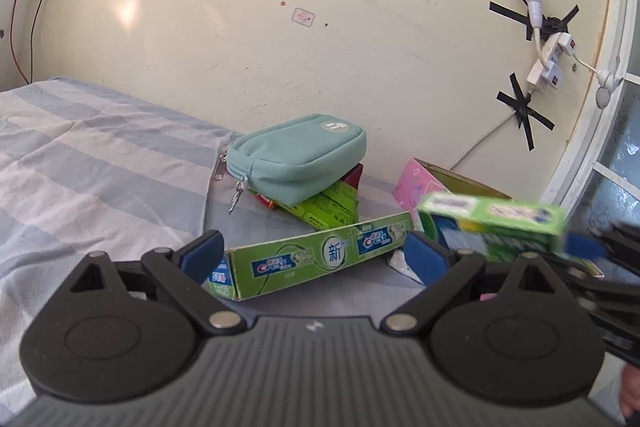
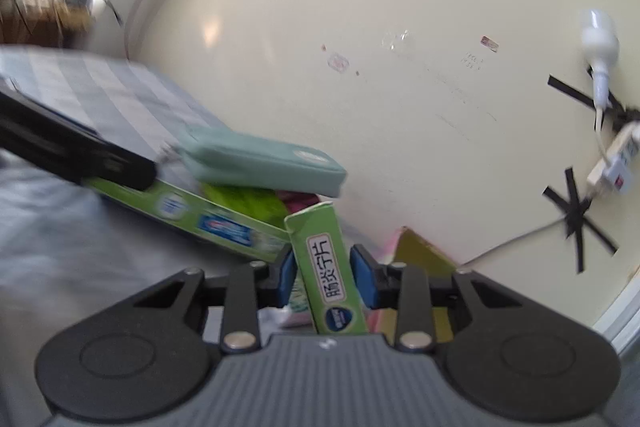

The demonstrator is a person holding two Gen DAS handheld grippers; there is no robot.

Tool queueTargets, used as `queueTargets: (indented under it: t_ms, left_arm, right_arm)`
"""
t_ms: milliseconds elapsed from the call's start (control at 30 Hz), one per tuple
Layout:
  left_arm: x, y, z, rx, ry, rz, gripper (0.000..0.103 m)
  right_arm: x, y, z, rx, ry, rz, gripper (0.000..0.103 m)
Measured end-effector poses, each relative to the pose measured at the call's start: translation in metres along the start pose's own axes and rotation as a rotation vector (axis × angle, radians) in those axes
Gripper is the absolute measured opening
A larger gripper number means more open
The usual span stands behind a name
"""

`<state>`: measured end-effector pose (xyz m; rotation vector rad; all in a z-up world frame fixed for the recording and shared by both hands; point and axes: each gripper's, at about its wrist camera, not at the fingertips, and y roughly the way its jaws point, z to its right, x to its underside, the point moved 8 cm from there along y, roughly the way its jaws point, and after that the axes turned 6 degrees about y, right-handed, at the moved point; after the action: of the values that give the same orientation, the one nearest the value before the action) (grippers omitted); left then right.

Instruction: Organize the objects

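Jaws of the left tool (image 1: 316, 255) stand apart, nothing between them. Right tool (image 2: 326, 277) clamps a green medicine box (image 2: 334, 283) above the bed (image 1: 80, 163). Beyond: toothpaste box (image 1: 320, 255), then teal pouch (image 1: 298, 155) near the wall (image 1: 280, 27).

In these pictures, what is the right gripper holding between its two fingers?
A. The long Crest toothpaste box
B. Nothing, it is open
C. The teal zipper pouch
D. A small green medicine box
D: in the right wrist view, the right gripper has its blue pads pressed on both sides of the small green medicine box, while the teal pouch and the Crest toothpaste box lie behind it.
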<state>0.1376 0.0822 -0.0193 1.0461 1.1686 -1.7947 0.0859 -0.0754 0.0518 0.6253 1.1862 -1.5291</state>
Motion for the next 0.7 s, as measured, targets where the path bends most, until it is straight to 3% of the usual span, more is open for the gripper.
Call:
queueTargets:
  t_ms: [133,233,300,333,400,533,700]
  left_arm:
    - [0.0,0.001,-0.003,0.004,-0.017,-0.006,0.098]
    - [0.002,0.001,0.005,0.016,0.015,-0.015,0.098]
    - [0.005,0.002,0.015,0.03,0.051,-0.031,0.098]
    - [0.007,0.002,0.021,0.045,0.062,-0.042,0.098]
    - [0.011,0.002,0.036,0.096,0.084,-0.069,0.098]
    - [0.02,0.007,0.067,0.185,0.137,-0.12,0.098]
    - [0.03,0.026,0.105,0.267,0.228,-0.195,0.098]
  right_arm:
    - [0.008,-0.048,0.011,-0.246,0.317,-0.051,0.027]
    - [0.035,-0.057,0.033,-0.367,0.59,-0.128,0.027]
    - [0.059,-0.054,0.049,-0.347,0.712,-0.166,0.031]
    - [0.072,-0.051,0.059,-0.298,0.744,-0.186,0.037]
    - [0.09,-0.045,0.072,-0.22,0.774,-0.214,0.042]
    - [0.107,-0.049,0.084,-0.149,0.782,-0.196,0.054]
    - [0.113,-0.049,0.086,-0.162,0.765,-0.177,0.057]
